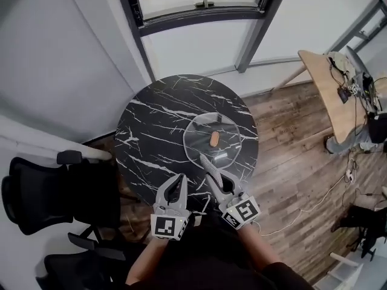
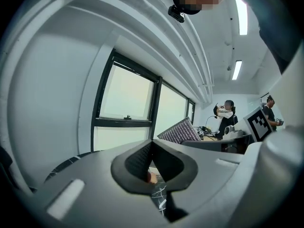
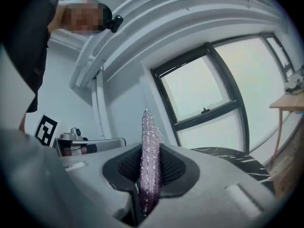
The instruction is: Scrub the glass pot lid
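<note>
The glass pot lid lies flat on the right half of a round black marble table, its orange-brown knob pointing up. My right gripper hovers at the lid's near edge, shut on a sparkly purple scrubber that stands upright between the pads and sticks out past them. My left gripper is beside it over the table's near rim, left of the lid. Its jaws are shut with nothing held; the knob shows through the gap below the pads.
A black office chair stands left of the table. A wooden desk with cables is at the far right, on wood flooring. A window and wall lie behind the table. People sit at the desk.
</note>
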Available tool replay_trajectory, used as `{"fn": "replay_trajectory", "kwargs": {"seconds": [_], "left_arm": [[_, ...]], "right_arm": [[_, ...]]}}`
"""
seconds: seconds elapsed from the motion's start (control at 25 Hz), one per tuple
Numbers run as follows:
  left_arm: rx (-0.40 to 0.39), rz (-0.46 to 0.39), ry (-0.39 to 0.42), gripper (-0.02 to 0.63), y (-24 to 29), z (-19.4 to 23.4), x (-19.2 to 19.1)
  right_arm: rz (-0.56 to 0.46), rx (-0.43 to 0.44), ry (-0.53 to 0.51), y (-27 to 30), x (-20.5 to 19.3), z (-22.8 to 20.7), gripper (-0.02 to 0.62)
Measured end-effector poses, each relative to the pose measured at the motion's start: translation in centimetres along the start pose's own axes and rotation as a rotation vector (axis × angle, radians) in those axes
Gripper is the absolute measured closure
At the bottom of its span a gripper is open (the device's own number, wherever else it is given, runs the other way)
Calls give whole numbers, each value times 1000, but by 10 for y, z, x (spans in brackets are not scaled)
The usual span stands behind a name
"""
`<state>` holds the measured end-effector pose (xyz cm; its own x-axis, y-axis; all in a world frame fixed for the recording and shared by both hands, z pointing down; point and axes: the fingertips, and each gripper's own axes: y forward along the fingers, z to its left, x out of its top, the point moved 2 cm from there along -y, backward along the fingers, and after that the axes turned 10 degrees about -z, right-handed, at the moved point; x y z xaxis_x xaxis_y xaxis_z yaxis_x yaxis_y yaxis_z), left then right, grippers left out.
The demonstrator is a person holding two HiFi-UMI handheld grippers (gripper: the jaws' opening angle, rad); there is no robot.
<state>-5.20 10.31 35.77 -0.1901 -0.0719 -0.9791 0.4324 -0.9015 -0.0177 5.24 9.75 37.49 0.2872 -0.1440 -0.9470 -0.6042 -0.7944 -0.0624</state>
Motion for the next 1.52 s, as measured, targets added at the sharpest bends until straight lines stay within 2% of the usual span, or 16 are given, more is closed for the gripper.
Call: {"fn": "replay_trajectory", "kwargs": {"seconds": [0.24,0.36,0.52,0.84,1.12,1.24,1.36,1.52], "left_arm": [[-11,2,9,604,46,-39,-19],[-16,-4,13,604,70,-65,-30],[13,9,19,604,76,-65,-32],[-24,62,20,604,94,-51,-50],[-83,101,20,604,104,-22,-63],[-106,103,5,604,113,-12,-69],[-69,121,-64,604,117,4,-78],[-103,112,-6,604,122,13,-81]], "right_arm": [[21,-11,8,-19,10,-50,525],[32,-7,-37,-33,16,-81,525],[51,-19,-71,-28,-2,-99,525],[96,-208,-77,-28,-19,-147,525],[150,-352,-56,-17,-60,-181,525],[221,-425,-29,-16,-84,-203,525],[318,-528,32,-20,-122,-224,525],[428,-619,105,-27,-154,-240,525]]}}
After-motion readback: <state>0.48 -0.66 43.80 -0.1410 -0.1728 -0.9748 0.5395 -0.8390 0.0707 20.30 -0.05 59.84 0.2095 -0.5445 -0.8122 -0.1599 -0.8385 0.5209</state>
